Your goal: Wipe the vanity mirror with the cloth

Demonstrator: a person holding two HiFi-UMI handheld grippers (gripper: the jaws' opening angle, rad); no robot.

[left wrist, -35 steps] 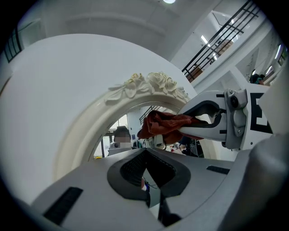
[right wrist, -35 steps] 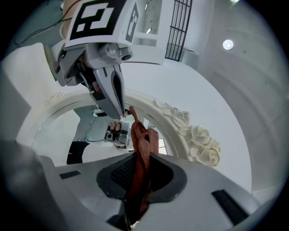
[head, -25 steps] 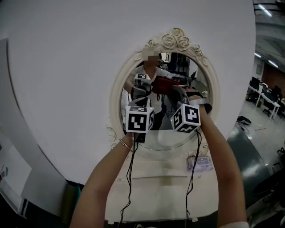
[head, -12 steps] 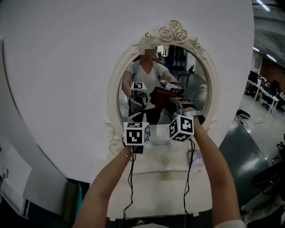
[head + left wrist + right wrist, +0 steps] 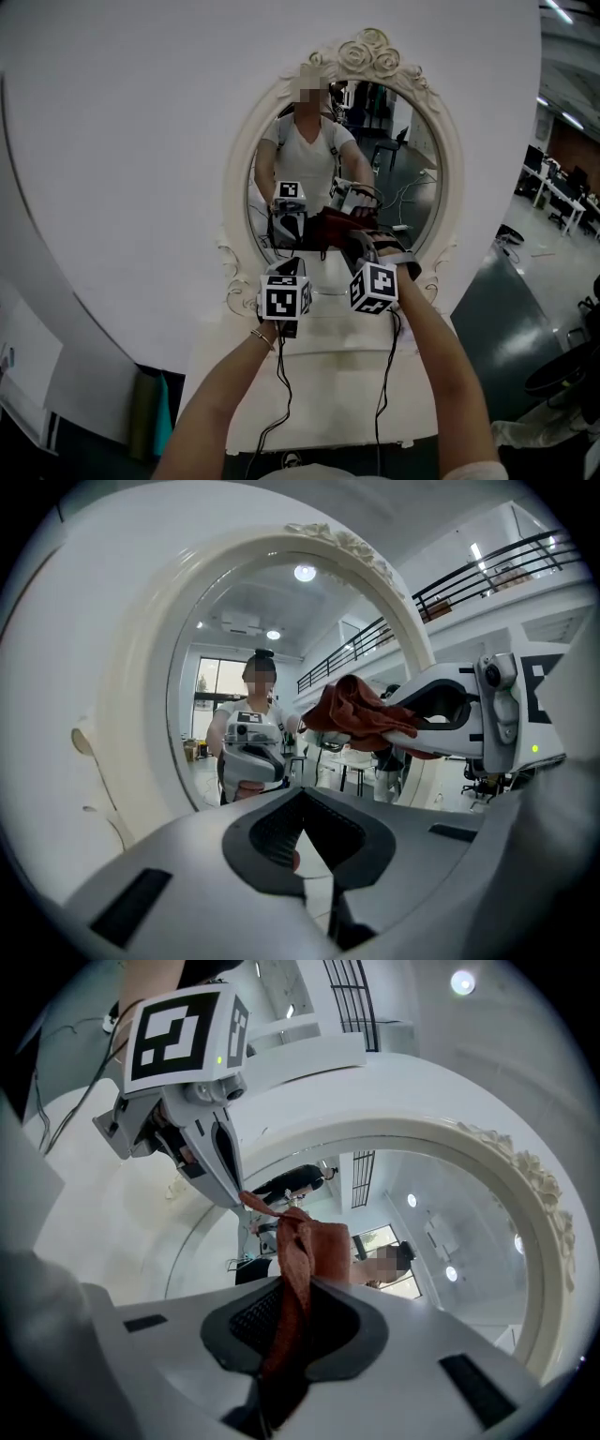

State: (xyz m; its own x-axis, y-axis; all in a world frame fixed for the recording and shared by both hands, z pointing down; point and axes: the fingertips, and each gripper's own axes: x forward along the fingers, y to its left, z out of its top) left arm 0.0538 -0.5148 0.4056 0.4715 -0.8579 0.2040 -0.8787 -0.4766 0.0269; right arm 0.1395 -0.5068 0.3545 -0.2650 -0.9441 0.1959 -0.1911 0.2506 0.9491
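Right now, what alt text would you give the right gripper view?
The right gripper is shut on a reddish-brown cloth, held close to a vanity mirror in an ornate white frame. The left gripper shows at upper left, its tip beside the cloth's corner.

We record the cloth [image 5: 300,1260] as rust red. The vanity mirror frame [image 5: 238,187] is cream white, with moulded roses on top. Below that frame, the left gripper [image 5: 302,836] and right gripper [image 5: 281,1330] show white shells, dark grey pads [image 5: 267,832] and black-and-white square-marker cubes [image 5: 284,298].
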